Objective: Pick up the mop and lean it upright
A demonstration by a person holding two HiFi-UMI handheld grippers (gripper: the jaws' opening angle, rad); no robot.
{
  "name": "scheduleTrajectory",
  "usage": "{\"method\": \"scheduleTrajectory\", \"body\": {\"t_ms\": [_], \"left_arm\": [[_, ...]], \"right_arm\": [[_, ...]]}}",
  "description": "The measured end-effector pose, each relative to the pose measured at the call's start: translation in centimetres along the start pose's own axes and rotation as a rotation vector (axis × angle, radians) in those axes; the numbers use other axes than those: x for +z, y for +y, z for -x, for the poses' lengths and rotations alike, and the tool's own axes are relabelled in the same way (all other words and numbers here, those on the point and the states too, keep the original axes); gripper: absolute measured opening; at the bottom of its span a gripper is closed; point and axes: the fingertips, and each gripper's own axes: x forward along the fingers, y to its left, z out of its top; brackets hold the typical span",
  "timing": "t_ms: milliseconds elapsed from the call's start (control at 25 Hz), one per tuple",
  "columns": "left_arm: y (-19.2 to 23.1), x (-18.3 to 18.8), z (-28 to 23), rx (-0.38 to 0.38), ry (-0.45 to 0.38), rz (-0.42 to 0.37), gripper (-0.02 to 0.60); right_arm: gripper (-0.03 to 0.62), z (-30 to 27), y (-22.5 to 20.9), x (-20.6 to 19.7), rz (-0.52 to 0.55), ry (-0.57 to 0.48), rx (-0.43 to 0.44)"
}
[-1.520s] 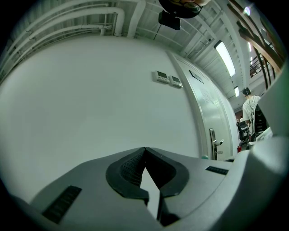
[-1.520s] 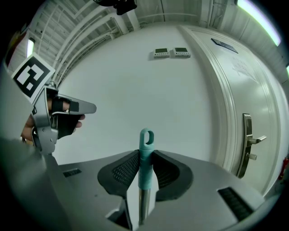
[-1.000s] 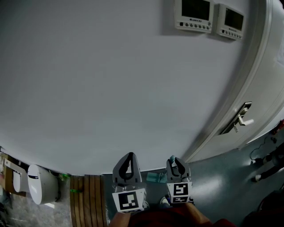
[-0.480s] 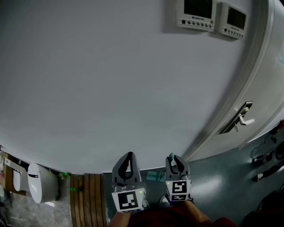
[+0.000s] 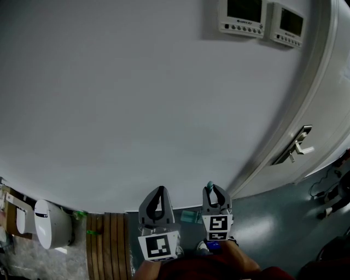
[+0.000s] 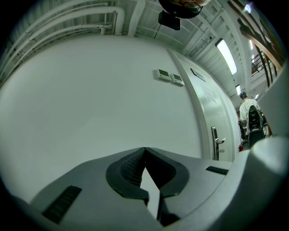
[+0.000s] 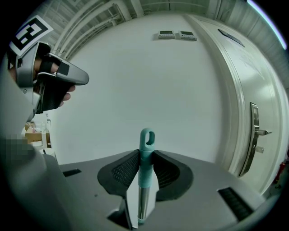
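The mop shows as a teal handle end with a hanging loop [image 7: 146, 149] above a steel shaft [image 7: 142, 203]. It stands upright between the pads of my right gripper [image 7: 145, 155], which is shut on it. In the head view the teal tip [image 5: 210, 186] pokes out of the right gripper [image 5: 215, 195] close to the white wall. A teal piece [image 5: 188, 217] lies on the floor between the two grippers. My left gripper [image 5: 159, 198] is held level beside the right one, its jaw tips [image 6: 145, 149] meeting with nothing between them. The mop's lower end is hidden.
The white wall [image 5: 136, 98] fills the view ahead, with two control panels [image 5: 240, 16] high on it. A white door with a lever handle [image 5: 296, 145] is to the right. A white bin [image 5: 50, 227] and wooden slats [image 5: 109, 246] sit at lower left. A seated person [image 6: 249, 113] is far right.
The right gripper with the mop handle has shifted slightly up and left in the head view. The left gripper has stayed where it was.
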Motion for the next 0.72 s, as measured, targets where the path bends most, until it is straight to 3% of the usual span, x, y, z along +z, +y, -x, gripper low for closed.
{"method": "scheduleTrajectory", "body": {"t_ms": [720], "left_arm": [[1.0,0.1,0.8,0.036,0.003,-0.007,0.014]], "right_arm": [[0.109,-5.3,-1.1,0.5,0.008,0.008,-0.035]]}}
